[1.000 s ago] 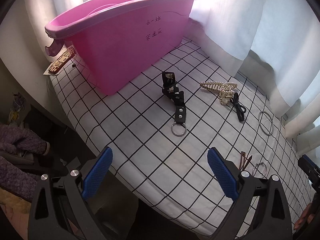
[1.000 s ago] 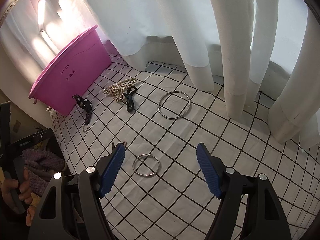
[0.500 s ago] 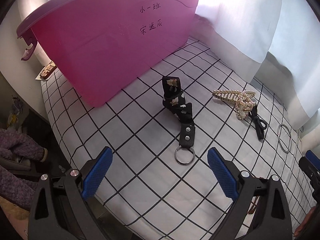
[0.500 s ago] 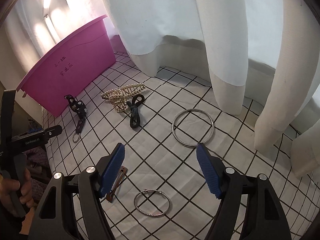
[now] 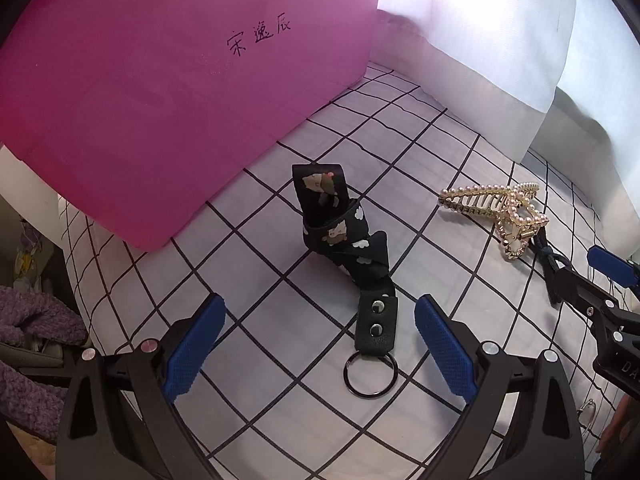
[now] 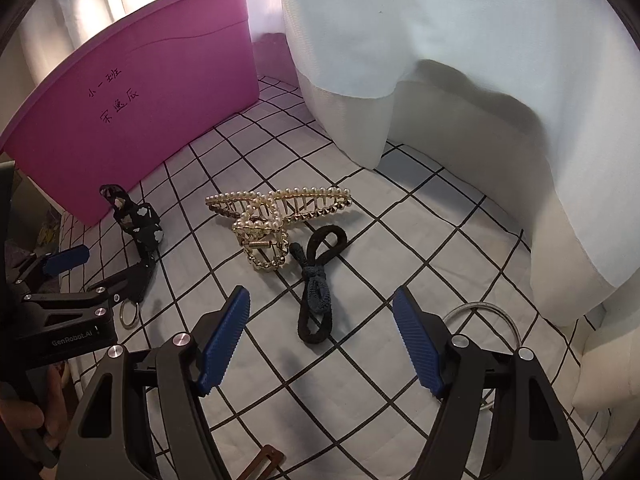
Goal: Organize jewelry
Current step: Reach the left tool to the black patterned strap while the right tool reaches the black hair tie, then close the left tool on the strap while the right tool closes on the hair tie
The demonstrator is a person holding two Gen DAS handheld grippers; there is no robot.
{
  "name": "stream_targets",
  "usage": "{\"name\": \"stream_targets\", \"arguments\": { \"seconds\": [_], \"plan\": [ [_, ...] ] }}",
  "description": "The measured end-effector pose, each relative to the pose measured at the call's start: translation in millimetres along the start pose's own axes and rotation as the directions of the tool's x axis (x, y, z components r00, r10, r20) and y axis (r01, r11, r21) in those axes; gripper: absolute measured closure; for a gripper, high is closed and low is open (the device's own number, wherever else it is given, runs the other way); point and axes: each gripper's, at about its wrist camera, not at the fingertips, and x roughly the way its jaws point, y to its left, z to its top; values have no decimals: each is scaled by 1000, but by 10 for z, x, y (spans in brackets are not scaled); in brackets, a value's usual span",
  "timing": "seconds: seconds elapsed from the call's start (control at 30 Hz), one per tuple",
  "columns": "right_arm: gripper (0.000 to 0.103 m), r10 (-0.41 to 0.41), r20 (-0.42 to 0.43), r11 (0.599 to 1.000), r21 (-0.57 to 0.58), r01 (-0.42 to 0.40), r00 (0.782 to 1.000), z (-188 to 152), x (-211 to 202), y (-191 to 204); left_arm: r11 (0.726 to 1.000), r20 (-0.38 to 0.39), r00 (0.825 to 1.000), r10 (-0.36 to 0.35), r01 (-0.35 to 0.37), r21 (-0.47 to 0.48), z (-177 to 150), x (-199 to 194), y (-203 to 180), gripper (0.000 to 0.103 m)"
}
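A black printed strap with a key ring (image 5: 374, 322) lies near the pink bin (image 5: 160, 80). My left gripper (image 5: 320, 340) hangs open just above it, with the strap's snap end and ring between the blue pads, untouched. A pearl hair claw (image 6: 276, 220) and a black hair tie (image 6: 318, 292) lie ahead of my right gripper (image 6: 320, 340), which is open and holds nothing. In the left wrist view the right gripper (image 5: 584, 270) covers part of the tie. The right wrist view shows the left gripper (image 6: 104, 266) over the strap (image 6: 136, 228).
A silver bangle (image 6: 484, 312) lies partly behind my right finger, and a brown hair clip (image 6: 264, 464) sits at the bottom edge. White curtains (image 6: 440, 80) hang along the far side of the checked cloth (image 6: 400, 240). The cloth's edge drops off left of the bin (image 6: 140, 100).
Both grippers came lower and closer to the cloth. The left closed in on the strap; the right swung left from the small ring toward the claw and tie. Both stayed open.
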Motion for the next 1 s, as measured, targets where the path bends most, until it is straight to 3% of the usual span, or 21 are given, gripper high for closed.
{"name": "stream_targets", "arguments": {
  "seconds": [0.37, 0.77, 0.87, 0.97, 1.0],
  "plan": [
    [33, -45, -43, 999, -29, 44, 998, 3, 207, -22, 1000, -31, 1000, -5, 5, -1, 44, 186, -50, 9],
    [36, -64, -6, 996, -55, 63, 998, -17, 210, 48, 999, 32, 999, -9, 11, -50, 46, 262, -33, 6],
    [46, -59, -3, 996, -71, 59, 998, -29, 184, 97, 999, 32, 999, -8, 10, -47, 29, 236, -33, 6],
    [65, -61, 1, 995, -84, 60, 998, -37, 169, 162, 999, 25, 1000, -14, 15, -31, 34, 211, -64, 13],
    [75, -63, 1, 994, -88, 62, 998, -44, 157, 181, 999, 24, 1000, -18, 18, -26, 28, 189, -77, 16]
  ]
}}
